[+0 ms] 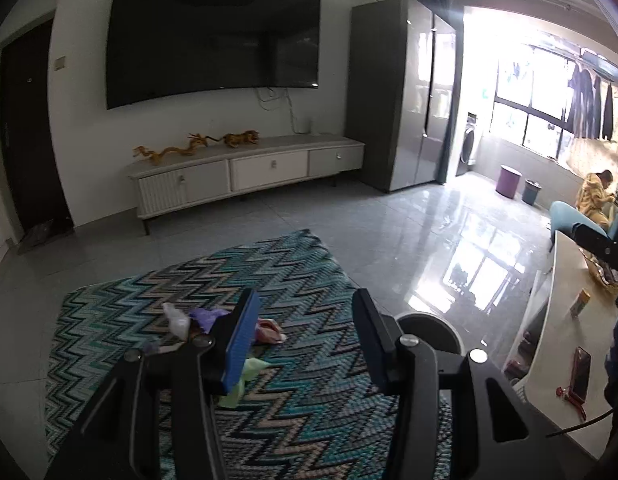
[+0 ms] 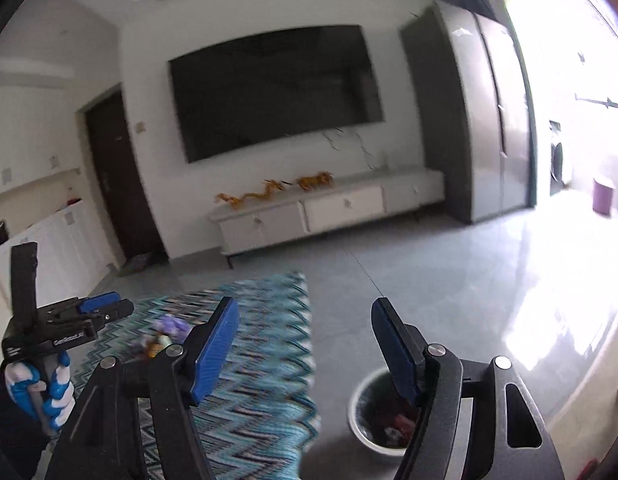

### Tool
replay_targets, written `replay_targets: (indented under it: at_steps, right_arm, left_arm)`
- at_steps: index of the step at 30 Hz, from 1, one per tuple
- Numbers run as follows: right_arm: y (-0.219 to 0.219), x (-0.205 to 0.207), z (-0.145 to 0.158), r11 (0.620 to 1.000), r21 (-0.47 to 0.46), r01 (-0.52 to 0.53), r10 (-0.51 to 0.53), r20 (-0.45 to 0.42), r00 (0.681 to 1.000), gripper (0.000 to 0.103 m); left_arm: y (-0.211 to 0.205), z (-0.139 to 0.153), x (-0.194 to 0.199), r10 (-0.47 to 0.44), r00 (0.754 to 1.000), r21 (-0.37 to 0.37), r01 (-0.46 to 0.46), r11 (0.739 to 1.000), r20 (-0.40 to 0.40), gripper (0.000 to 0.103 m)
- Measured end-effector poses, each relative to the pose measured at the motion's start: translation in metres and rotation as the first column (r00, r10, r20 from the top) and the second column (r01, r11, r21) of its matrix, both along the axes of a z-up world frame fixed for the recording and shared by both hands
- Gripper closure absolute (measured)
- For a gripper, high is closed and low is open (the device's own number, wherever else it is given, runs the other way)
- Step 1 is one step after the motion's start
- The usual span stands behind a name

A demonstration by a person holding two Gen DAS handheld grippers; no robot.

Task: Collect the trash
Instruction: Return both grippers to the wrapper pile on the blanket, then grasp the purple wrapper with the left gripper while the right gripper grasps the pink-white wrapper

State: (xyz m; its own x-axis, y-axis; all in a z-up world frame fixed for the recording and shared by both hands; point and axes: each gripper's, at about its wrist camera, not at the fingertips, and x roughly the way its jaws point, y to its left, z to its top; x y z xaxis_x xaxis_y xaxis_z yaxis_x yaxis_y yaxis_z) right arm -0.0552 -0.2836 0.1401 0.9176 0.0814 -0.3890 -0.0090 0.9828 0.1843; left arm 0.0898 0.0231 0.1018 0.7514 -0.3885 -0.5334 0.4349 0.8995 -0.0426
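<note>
Several bits of trash lie in a loose pile on the zigzag rug [image 1: 301,264]: a white piece [image 1: 177,320], a purple one [image 1: 207,315], a pink one [image 1: 269,330] and a pale green one [image 1: 251,366]. My left gripper [image 1: 305,340] hangs above them, open and empty. To its right stands the round trash bin [image 1: 429,326]. In the right wrist view my right gripper [image 2: 307,352] is open and empty, raised over the floor between the blurred trash pile [image 2: 165,332] and the bin [image 2: 369,416], which holds scraps. The left gripper [image 2: 117,306] shows at the left, held by a gloved hand [image 2: 57,392].
A low white TV stand [image 1: 249,168] with golden figures stands under a wall TV [image 1: 213,40]. A grey cabinet [image 1: 393,92] is to its right. A white table [image 1: 565,344] at the right edge carries a phone [image 1: 581,372]. A seated person [image 1: 595,200] and two buckets [image 1: 509,182] are far right.
</note>
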Motion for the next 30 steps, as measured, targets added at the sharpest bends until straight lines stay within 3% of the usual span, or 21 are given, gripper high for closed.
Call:
replay_targets:
  at_steps: [6,13,17,23,30]
  right_arm:
    - [0.051,0.019,0.026,0.992,-0.048,-0.115,0.117,0.031,0.993,0.036]
    - [0.100,0.065,0.019,0.969,-0.087,-0.233,0.233,-0.011,0.972,0.037]
    - [0.125,0.104,-0.013,0.952,-0.088,-0.292,0.285,-0.086,0.955,0.039]
    - [0.152,0.167,-0.079,0.928,-0.091,-0.361,0.333,-0.230,0.914,0.045]
    - [0.178,0.225,-0.155,0.883,-0.106,-0.457,0.382,-0.402,0.832,0.048]
  left_arm:
    - [0.093,0.018,0.010,0.180,0.983,-0.034,-0.179,0.983,0.032,0.057]
    - [0.149,-0.001,0.033,0.273,0.962,-0.035,-0.273,0.961,0.002,0.057]
    - [0.161,-0.042,0.062,0.283,0.955,0.001,-0.284,0.959,-0.087,0.057]
    - [0.153,-0.117,0.104,0.217,0.954,0.096,-0.202,0.975,-0.205,0.057]
    - [0.141,-0.168,0.134,0.166,0.948,0.149,-0.129,0.980,-0.271,0.057]
